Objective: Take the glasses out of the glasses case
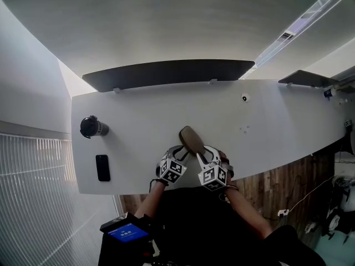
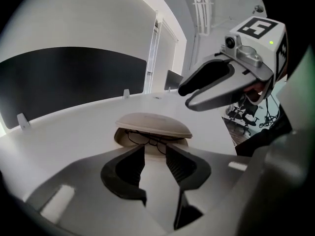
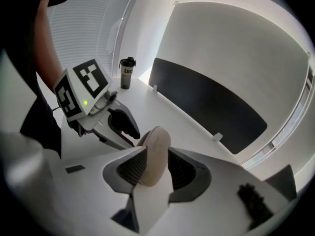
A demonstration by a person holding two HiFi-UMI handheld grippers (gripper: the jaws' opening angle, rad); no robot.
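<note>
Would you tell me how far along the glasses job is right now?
Done: the case lid is raised. In hand: the right gripper straddles the lid, jaws apart; the left gripper, open and empty, faces the glasses inside. Left: lifting them out.

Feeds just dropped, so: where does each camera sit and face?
Head view: on the head, steeply down at the white table; forearms, left claw, right claw show.
Left gripper view: on left claw, facing the beige oval glasses case; right claw shows.
Right gripper view: on right claw, facing that case; left claw shows.
All share the case.
</note>
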